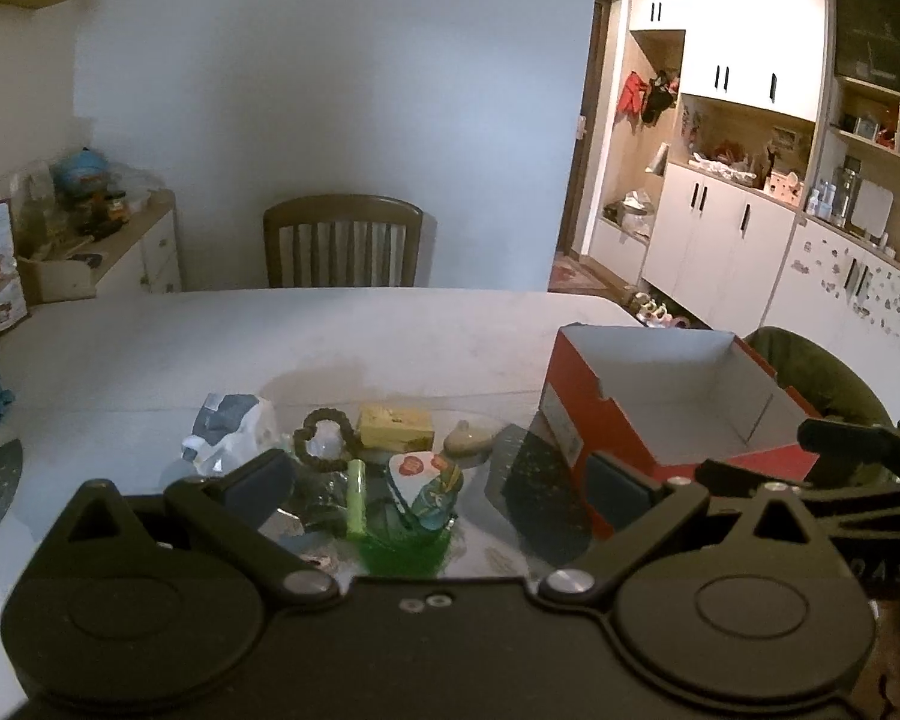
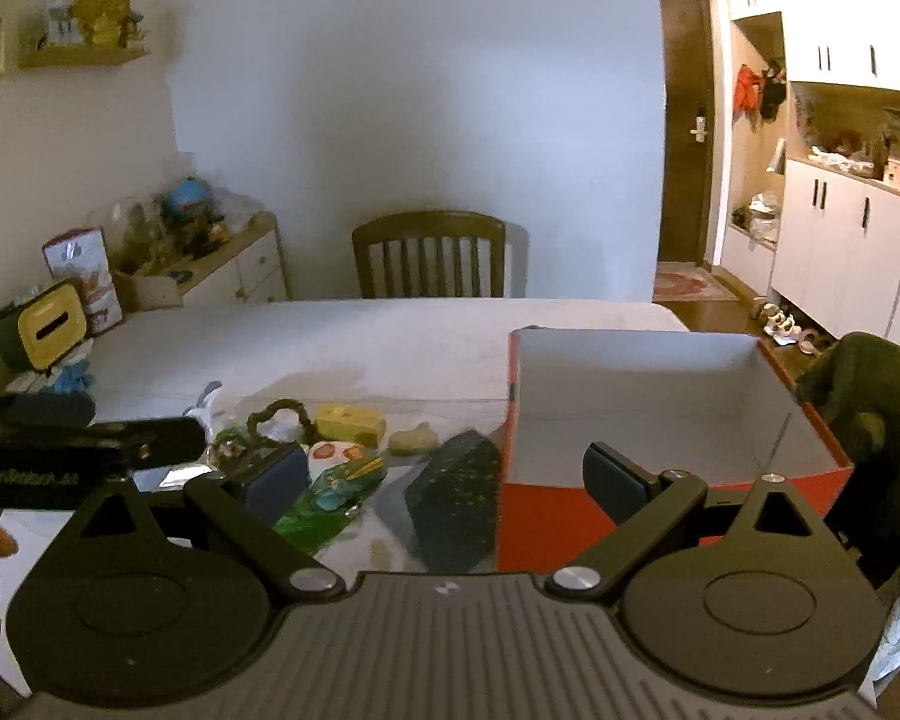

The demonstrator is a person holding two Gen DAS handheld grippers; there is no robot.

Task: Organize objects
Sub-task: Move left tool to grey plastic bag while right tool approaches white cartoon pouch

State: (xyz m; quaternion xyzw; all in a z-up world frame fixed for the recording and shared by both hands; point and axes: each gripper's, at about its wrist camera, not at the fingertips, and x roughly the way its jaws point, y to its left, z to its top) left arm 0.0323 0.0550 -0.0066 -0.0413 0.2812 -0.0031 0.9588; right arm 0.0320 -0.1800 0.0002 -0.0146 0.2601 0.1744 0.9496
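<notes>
An open red box [image 1: 666, 414] with a white inside stands on the white table [image 1: 330, 336], also in the right wrist view [image 2: 648, 408]. Left of it lies a pile of small things: a yellow block [image 1: 396, 426] [image 2: 349, 420], a dark bead ring [image 1: 324, 441] [image 2: 279, 414], a green tube [image 1: 357, 498], a colourful packet [image 1: 426, 489] [image 2: 345, 474], a beige piece [image 1: 468, 438] [image 2: 413, 438] and a dark speckled box [image 2: 456, 498]. My left gripper [image 1: 438, 486] is open and empty above the pile. My right gripper [image 2: 444, 474] is open and empty by the box's front.
A crumpled blue-white wrapper [image 1: 228, 432] lies at the pile's left. A wooden chair [image 1: 342, 246] stands behind the table. A yellow tissue box [image 2: 48, 330] sits at the table's left edge. A dark green seat [image 2: 870, 408] is right of the box.
</notes>
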